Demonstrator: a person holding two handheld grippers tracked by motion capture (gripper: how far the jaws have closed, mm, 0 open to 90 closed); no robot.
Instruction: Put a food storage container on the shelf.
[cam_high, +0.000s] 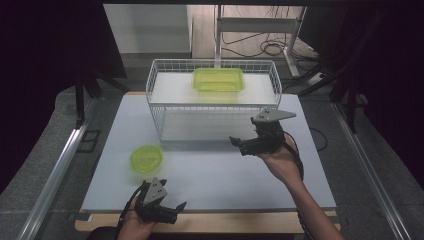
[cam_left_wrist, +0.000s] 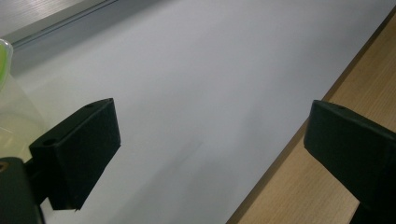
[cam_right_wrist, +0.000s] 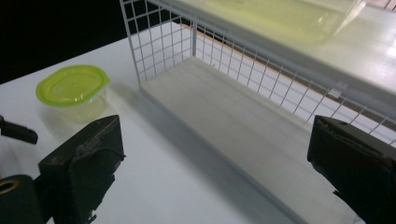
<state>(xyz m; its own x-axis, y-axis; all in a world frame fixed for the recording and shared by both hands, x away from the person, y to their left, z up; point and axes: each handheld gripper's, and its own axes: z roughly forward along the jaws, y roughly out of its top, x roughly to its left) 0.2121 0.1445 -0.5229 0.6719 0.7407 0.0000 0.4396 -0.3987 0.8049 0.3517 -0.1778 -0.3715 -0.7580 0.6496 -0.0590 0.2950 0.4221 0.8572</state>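
We judge the work half done: the rectangular green-lidded clear plastic box (cam_high: 218, 79) already sits on the upper shelf of the white wire rack (cam_high: 157, 107); the small oval green-lidded plastic tub (cam_high: 146, 158) waits on the table in front of the rack's left end, so it is left to shelve; our right gripper (cam_high: 248, 145) hovers before the rack's lower shelf, jaws spread and empty; our left gripper (cam_high: 170, 209) rests nearer than the tub, jaws likewise apart; the pale grey tabletop (cam_high: 220, 175) has a wooden edge; cables trail on the floor behind the rack.
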